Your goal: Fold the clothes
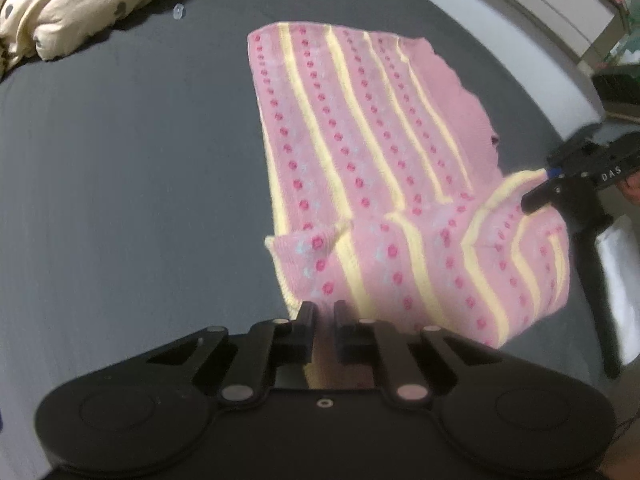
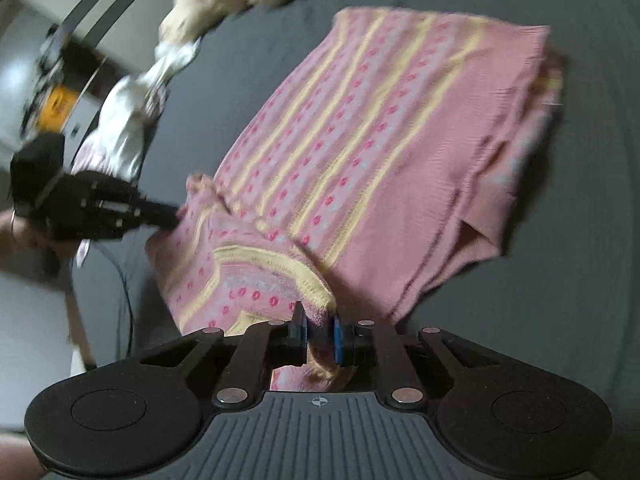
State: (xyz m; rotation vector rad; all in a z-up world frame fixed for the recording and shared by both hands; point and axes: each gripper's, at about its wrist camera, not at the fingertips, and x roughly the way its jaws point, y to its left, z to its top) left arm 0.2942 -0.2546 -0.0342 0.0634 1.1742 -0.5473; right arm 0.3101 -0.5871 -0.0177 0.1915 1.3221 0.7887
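Note:
A pink knitted garment (image 1: 360, 152) with yellow stripes and red dots lies on a dark grey surface (image 1: 120, 200); it also shows in the right wrist view (image 2: 380, 140). My left gripper (image 1: 323, 312) is shut on the garment's near edge, lifted off the surface. My right gripper (image 2: 318, 320) is shut on another corner of the same edge. Each gripper shows in the other's view: the right gripper (image 1: 538, 188) at the garment's right, the left gripper (image 2: 172, 216) at its left. The near part hangs folded between them.
A cream bundle of cloth (image 1: 72, 4) lies at the far left of the surface. White and pale clothes (image 2: 128, 120) lie near the surface's edge. A white shelf or furniture edge (image 1: 560, 12) runs beyond the far right.

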